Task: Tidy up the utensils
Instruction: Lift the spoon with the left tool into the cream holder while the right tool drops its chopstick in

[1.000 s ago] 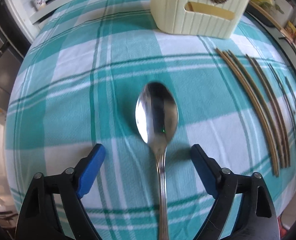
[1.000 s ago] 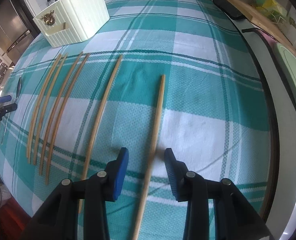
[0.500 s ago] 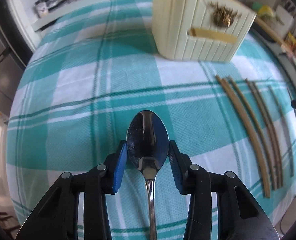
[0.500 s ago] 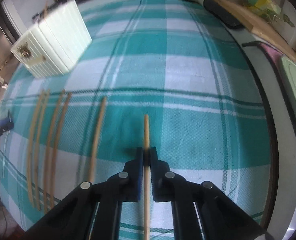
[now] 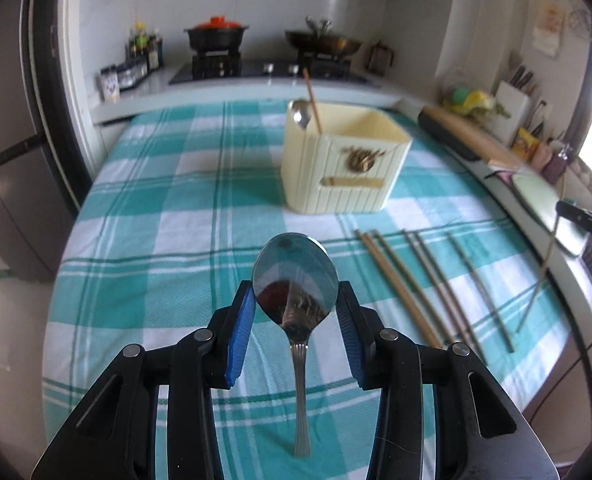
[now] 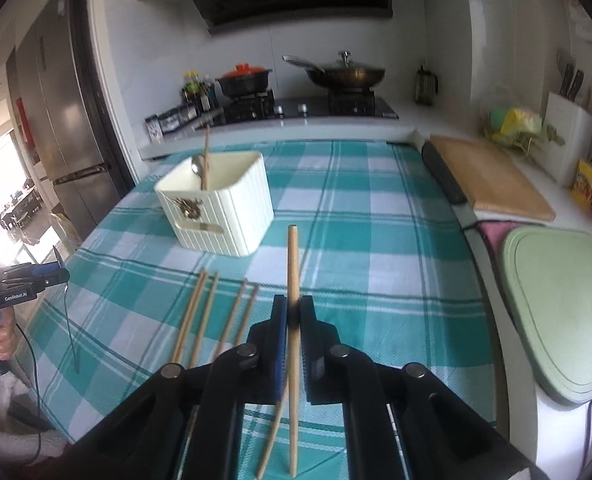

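Steel first: my left gripper (image 5: 296, 300) is clamped on the spoon (image 5: 295, 280) by its bowl, handle hanging toward 6 o'clock, clear of the checked cloth (image 5: 156, 240). My right gripper (image 6: 293, 314) is pinched tight on 1 chopstick (image 6: 293, 264), tip pointing to 12. Both pieces look lifted, so I judge the carry step is on; next I must bring each over the cream holder (image 5: 344, 176) at 12 to 1 o'clock and drop them in. The left view shows 5 chopsticks (image 5: 436, 280) lying at 3 o'clock; the right view alone shows the hand (image 6: 0, 332) on the other tool.
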Motion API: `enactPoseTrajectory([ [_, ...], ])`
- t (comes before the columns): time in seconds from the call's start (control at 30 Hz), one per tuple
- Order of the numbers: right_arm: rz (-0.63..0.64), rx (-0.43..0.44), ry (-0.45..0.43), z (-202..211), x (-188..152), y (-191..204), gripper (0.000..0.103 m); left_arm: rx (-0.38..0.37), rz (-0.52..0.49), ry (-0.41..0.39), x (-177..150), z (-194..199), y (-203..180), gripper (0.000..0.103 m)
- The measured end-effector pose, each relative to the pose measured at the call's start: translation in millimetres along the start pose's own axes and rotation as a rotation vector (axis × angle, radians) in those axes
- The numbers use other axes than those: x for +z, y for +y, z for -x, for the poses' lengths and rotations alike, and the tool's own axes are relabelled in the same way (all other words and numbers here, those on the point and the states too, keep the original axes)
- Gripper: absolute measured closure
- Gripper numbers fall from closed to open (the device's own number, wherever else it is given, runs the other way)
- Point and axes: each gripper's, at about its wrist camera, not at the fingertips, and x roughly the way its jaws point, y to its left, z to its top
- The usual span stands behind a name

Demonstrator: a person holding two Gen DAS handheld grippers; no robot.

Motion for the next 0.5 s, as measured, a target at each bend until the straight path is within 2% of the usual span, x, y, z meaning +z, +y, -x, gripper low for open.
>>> enactPoseTrajectory([
  [0.23, 0.033, 0.008, -0.125, 21.1, 11.2, 23.4, 0.097, -0.024, -0.004, -0.053, 9.1, 25.2, -5.9, 0.061],
  [0.5, 0.057, 0.023, -0.183, 29.3, 25.1, 35.1, 0.097, -0.033, -0.004, -0.063, 19.4, 30.3, -4.4, 0.062],
])
